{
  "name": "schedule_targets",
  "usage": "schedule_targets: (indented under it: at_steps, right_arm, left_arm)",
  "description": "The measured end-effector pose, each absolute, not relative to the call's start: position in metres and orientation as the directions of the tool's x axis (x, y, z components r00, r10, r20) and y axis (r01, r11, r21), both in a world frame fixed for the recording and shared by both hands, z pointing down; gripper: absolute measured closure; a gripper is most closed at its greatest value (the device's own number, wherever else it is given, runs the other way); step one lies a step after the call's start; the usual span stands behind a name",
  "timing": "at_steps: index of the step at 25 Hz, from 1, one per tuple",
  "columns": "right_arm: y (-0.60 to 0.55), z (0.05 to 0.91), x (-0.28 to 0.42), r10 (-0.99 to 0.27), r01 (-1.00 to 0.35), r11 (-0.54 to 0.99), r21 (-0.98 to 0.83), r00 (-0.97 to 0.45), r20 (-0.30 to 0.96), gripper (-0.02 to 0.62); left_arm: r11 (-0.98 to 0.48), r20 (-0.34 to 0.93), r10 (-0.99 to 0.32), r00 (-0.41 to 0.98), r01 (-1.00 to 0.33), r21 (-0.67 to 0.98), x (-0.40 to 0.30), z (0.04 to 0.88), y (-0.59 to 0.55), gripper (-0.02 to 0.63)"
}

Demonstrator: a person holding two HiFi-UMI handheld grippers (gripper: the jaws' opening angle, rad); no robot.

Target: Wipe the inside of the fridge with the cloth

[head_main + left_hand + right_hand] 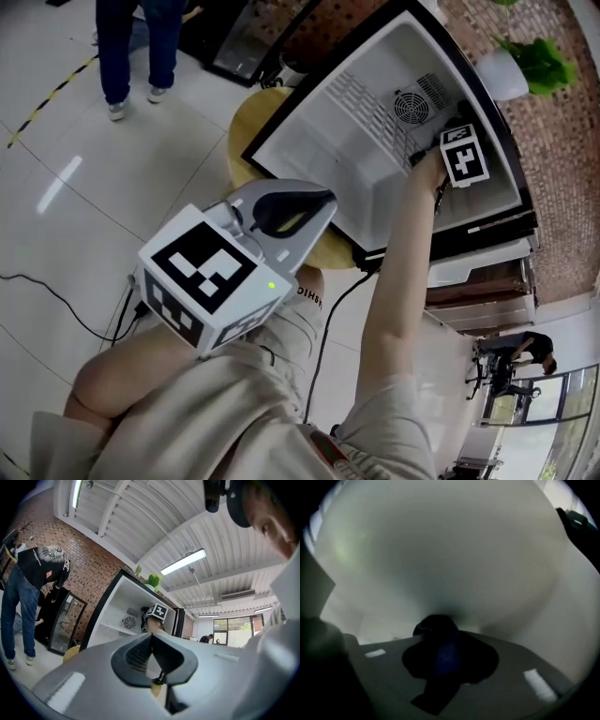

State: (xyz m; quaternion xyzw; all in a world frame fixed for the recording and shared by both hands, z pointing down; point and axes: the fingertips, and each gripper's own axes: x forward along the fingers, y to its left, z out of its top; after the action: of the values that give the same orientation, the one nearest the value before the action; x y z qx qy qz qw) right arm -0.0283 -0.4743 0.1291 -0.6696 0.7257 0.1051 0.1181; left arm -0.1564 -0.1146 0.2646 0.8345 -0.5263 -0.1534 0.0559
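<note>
Two grippers, both clenched: right gripper (438,626) pins the cloth (446,654) against the fridge (373,195) wall, left gripper (151,638) holds nothing.

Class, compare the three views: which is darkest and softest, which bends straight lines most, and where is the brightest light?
Right gripper view: darkest and blurred, the fridge interior a pale haze, the cloth almost black. Left gripper view: strong fisheye, black corners, ceiling ribs curved; the tube light is brightest. Head view: evenly lit, fairly sharp, fridge edges slightly bowed.
</note>
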Motion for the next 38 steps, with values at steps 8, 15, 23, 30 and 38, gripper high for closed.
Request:
schedule_targets:
  at_steps: [8,15,23,30,38]
  right_arm:
    - [-0.41,0.143,-0.227,-0.849,-0.786,0.348,0.51,-0.495,-0.183,0.518]
    - [-0.424,0.118,-0.2,-0.866,-0.861,0.334,0.383,-0.441,-0.234,0.52]
    - [-0.421,0.116,-0.007,-0.884,-0.984,0.155,-0.089,-0.098,-0.457,0.518]
    - [-0.386,0.139,-0.116,-0.806,-0.867,0.489,0.096,-0.491,-0.332,0.526]
    - [-0.374,0.128,-0.273,-0.706,-0.755,0.611,0.239,-0.656,-0.268,0.52]
  left_arm:
    - [-0.484,-0.198,-0.874,0.444,-0.835,0.262,-0.158,0.27,-0.099,0.603]
    - [-0.471,-0.189,-0.881,0.434,-0.843,0.259,-0.153,0.274,-0.109,0.603]
    - [-0.493,-0.174,-0.869,0.463,-0.837,0.236,-0.142,0.276,-0.108,0.603]
    - [-0.504,-0.164,-0.864,0.477,-0.825,0.256,-0.136,0.285,-0.107,0.603]
    - [-0.517,-0.172,-0.856,0.488,-0.813,0.268,-0.137,0.287,-0.103,0.603]
